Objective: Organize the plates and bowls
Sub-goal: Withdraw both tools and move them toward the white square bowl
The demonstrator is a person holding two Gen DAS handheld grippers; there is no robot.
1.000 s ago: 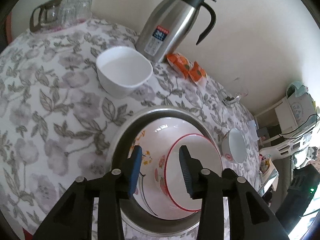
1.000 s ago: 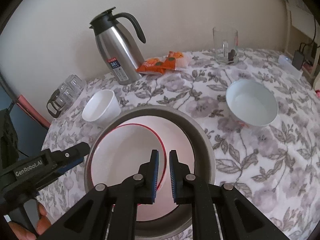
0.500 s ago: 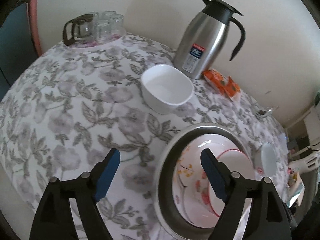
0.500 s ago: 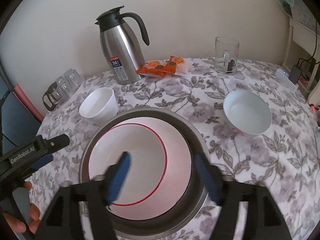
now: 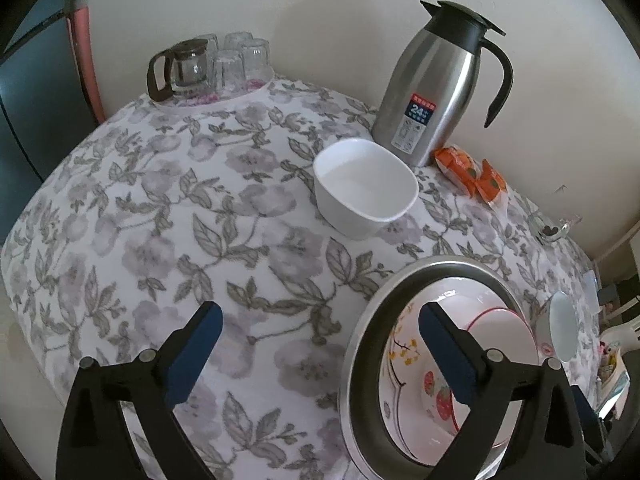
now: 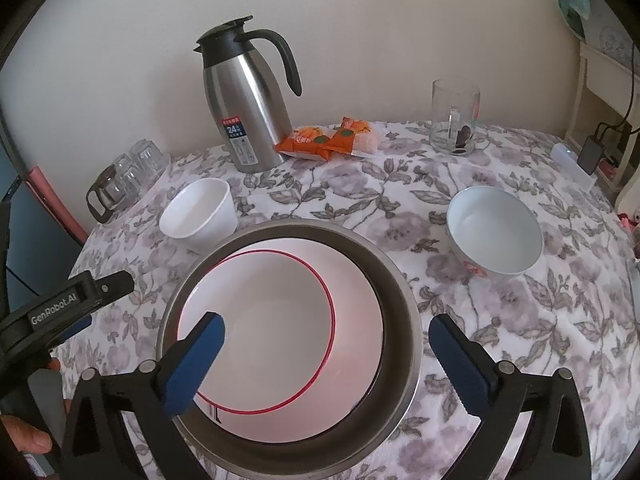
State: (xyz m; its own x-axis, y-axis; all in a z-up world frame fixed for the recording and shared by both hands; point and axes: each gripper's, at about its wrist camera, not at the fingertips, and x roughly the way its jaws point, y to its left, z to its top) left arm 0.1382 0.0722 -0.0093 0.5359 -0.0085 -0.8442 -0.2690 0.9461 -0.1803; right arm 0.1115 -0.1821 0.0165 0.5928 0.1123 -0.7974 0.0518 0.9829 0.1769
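Observation:
A steel basin (image 6: 404, 320) sits on the flowered tablecloth and holds a white bowl with a red rim (image 6: 280, 320). That bowl rests on a flower-printed dish (image 5: 404, 356). My right gripper (image 6: 326, 322) hovers over the basin, its jaws opening wide and touching nothing. My left gripper (image 5: 320, 316) hangs left of the basin (image 5: 362, 340), jaws also opening, with only cloth between them. One of its fingers (image 6: 116, 282) shows in the right wrist view. A plain white bowl (image 5: 366, 188) stands beyond the basin, and a white bowl with a red print (image 6: 494, 236) stands to the right.
A steel thermos jug (image 6: 244, 108) stands at the back by the wall, with orange snack packets (image 6: 328, 140) beside it. A glass mug (image 6: 454, 120) is at the back right. A glass pot and upturned glasses (image 5: 208, 64) crowd the far left corner.
Both grippers have gone from nearly shut to wide open. The right one let go at the red-rimmed bowl's edge. The left one has swung left, off the basin and over the cloth.

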